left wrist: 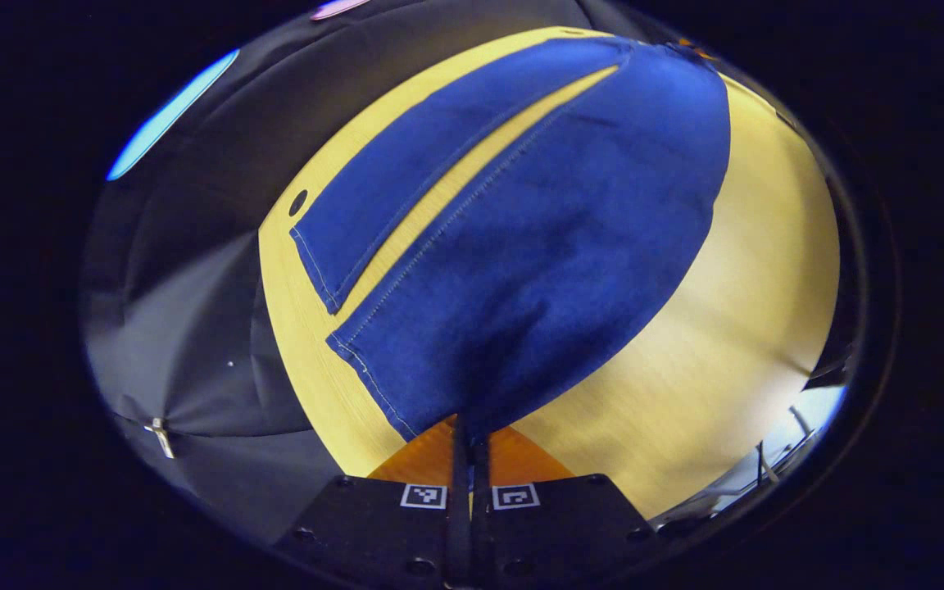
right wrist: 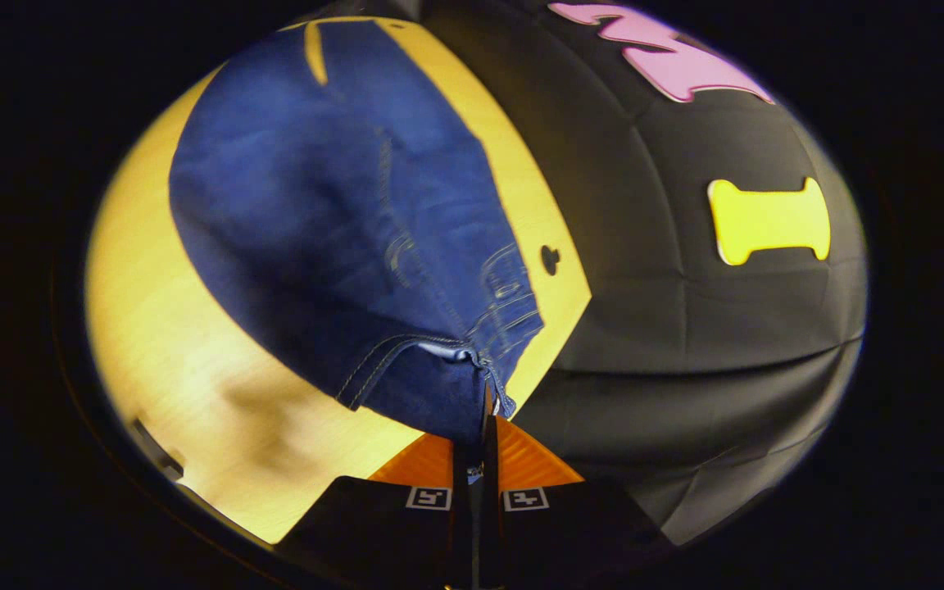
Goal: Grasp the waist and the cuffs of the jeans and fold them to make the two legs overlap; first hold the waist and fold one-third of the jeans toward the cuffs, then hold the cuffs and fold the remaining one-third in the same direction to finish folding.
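Both claws clamp the jeans (left wrist: 537, 238): left claw (left wrist: 469, 434) on a cuff, right claw (right wrist: 484, 426) at the waist.

In the left gripper view the tips of the left tongs (left wrist: 469, 430) are buried under the lifted denim of the jeans (left wrist: 537, 238), so where they meet the cloth cannot be seen. The far waist end runs out past the top edge, blurred. In the right gripper view the right tongs (right wrist: 482, 410) vanish into bunched fabric at the waistband (right wrist: 472, 352); the near surface (right wrist: 193, 385) is smeared, with a dark object at its lower left corner too cut off to identify.
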